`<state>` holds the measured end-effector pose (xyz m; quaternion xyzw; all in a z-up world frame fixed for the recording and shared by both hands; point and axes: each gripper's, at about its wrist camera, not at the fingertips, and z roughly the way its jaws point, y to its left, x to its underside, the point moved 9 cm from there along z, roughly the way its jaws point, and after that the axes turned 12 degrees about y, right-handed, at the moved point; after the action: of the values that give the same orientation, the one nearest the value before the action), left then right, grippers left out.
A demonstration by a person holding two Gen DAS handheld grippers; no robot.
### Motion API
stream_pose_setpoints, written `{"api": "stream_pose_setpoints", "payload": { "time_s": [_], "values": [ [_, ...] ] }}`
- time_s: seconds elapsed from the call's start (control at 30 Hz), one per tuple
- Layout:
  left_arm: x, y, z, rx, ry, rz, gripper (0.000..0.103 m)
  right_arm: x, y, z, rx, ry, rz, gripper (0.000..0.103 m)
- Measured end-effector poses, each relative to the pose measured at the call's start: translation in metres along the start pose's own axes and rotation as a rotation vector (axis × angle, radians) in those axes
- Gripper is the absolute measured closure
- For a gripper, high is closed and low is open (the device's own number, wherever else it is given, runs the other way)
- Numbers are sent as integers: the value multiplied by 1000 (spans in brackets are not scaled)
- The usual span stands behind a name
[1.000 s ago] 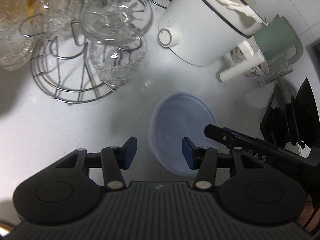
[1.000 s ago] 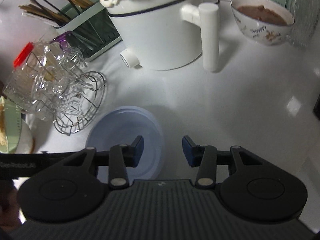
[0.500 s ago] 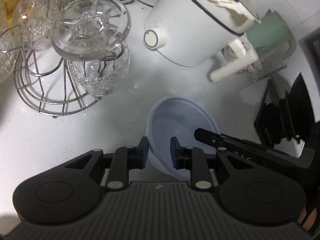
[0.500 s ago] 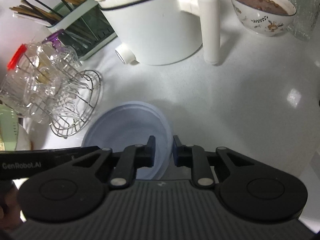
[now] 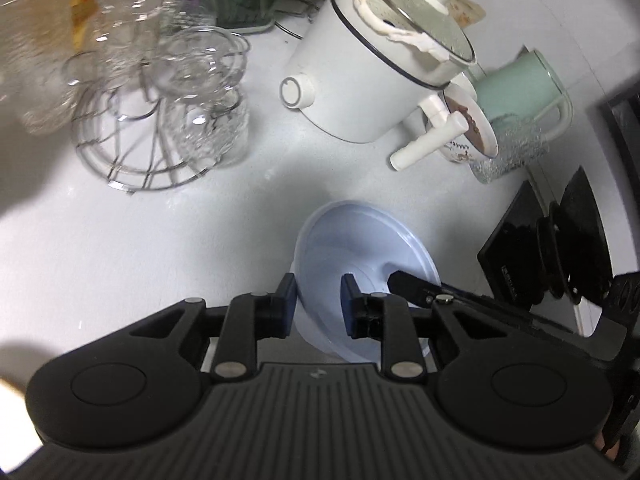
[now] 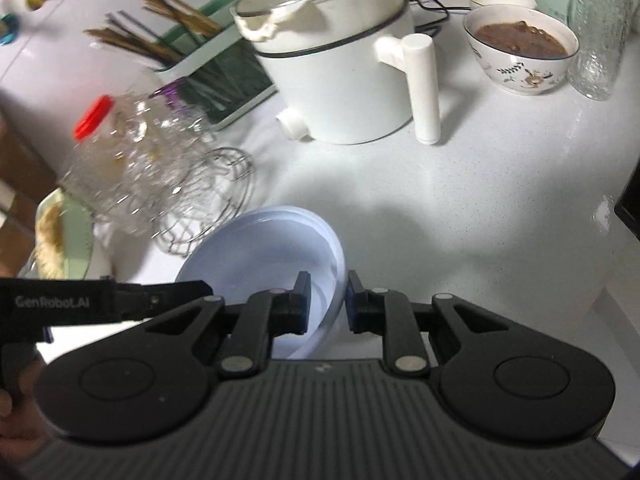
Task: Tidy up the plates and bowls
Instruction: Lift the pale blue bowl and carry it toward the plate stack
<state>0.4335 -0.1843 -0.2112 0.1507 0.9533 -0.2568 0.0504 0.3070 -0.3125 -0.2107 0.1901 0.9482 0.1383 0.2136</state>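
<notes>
A pale blue plastic bowl (image 5: 360,248) is held between both grippers above the white counter (image 5: 140,248). My left gripper (image 5: 318,300) is shut on its left rim, one finger inside and one outside. My right gripper (image 6: 326,302) is shut on the opposite rim of the same bowl (image 6: 264,248). The bowl looks tilted and raised off the counter. Each gripper shows as a black bar in the other's view.
A white electric pot (image 5: 372,76) with a handle stands behind. A wire rack with glass cups (image 5: 160,120) is at the left. A patterned bowl of brown food (image 6: 520,52), a glass (image 6: 596,36), a mint kettle (image 5: 524,88), a chopstick holder (image 6: 208,68).
Both grippers went from open beside the bowl to shut on its opposite rims. The bowl has since lifted and tilted, and the counter objects look farther away.
</notes>
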Motion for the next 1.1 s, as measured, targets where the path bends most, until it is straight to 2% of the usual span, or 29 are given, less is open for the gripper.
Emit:
{"api": "stream_pose_setpoints", "payload": {
  "time_s": [0.37, 0.6, 0.77, 1.1],
  "values": [
    [42, -11, -55, -40, -113, -29, 76, 19, 27, -38, -89, -27, -110, 82],
    [68, 2, -82, -66, -168, -133, 76, 24, 55, -46, -113, -6, -221, 82],
    [86, 24, -92, -106, -193, -204, 76, 35, 77, -38, -143, 40, -284, 82],
    [113, 61, -79, -182, -168, -261, 76, 65, 102, -2, -141, 133, -373, 82]
  ]
}}
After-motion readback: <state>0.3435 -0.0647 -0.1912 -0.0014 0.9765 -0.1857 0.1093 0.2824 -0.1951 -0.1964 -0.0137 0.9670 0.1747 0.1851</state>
